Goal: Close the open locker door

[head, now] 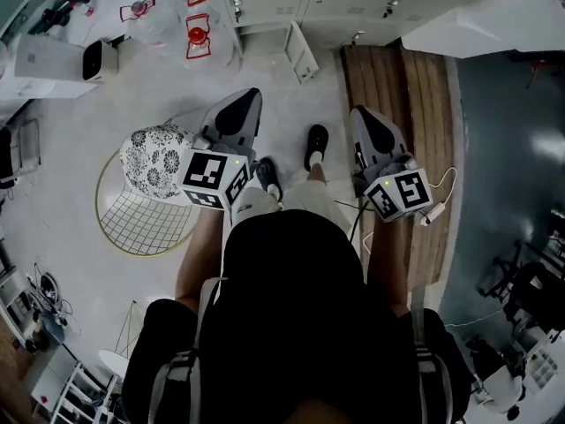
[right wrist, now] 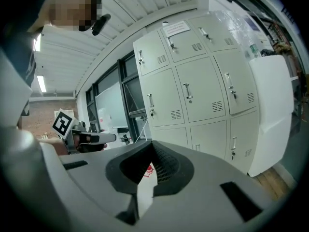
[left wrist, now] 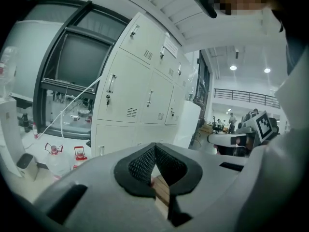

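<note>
1. Black garment (head: 291,307), covering the person's torso; seen nearest the head view's lens, filling the lower middle.
2. Bank of pale grey metal lockers (right wrist: 193,91), three rows high, with slotted vents and upright handles; placed ahead of both tools and well apart from them.
3. Open locker door (right wrist: 270,124), a plain white panel; found at the right end of the bank, swung out into the room with plank floor seen below it. No tool is touching it.
4. Strip of brown wooden plank flooring (head: 397,131), laid from the lockers toward the person, under the right tool.
5. Round pale wire-frame chair (head: 141,223), set on the grey floor to the left, with a black-and-white floral cushion (head: 154,157) on it.
6. Left gripper (head: 250,102), grey with a marker cube; its black ribbed pads are shown pressed together at the tip, nothing between them.
7. Right gripper (head: 362,117), same make; the jaws are likewise closed and empty. Both are pointed toward the lockers.
8. Clear water jugs with red handles (head: 196,34), grouped on the floor left of the lockers.
9. Black shoes (head: 316,144), seen between the two tools.
</note>
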{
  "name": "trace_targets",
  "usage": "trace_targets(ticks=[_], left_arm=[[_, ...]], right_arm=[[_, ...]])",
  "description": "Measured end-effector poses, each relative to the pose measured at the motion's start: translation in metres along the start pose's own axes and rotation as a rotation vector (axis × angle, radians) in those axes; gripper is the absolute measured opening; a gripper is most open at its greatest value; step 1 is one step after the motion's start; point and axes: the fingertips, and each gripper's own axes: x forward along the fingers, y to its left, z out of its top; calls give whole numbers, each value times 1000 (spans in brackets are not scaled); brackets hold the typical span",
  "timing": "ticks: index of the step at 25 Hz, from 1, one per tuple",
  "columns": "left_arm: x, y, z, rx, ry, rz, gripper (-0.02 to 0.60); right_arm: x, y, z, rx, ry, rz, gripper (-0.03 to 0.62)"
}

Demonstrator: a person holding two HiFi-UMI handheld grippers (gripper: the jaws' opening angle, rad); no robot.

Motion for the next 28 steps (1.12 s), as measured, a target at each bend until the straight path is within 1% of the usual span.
trace_targets(ticks=[6,10,13,19,23,28], left_arm=[[32,8,-10,-12,14,61,17],[62,12,-21,-4,32,71,17],[89,17,-31,9,30,73,17],[131,27,-68,27,77,79,17],[156,38,-98,32,115,98,17],[182,50,-135,32,124,87,17]], right_arm=[[33,-39,-10,-15,9,52,3],[57,-67,-26,-24,33,90,3],[76,-91,-46,-40,62,110,3],[103,-132,-91,-40,125,142,3],[121,-154,-122,-34,153,161,3],[142,-176,-162,-49,171,175,3]])
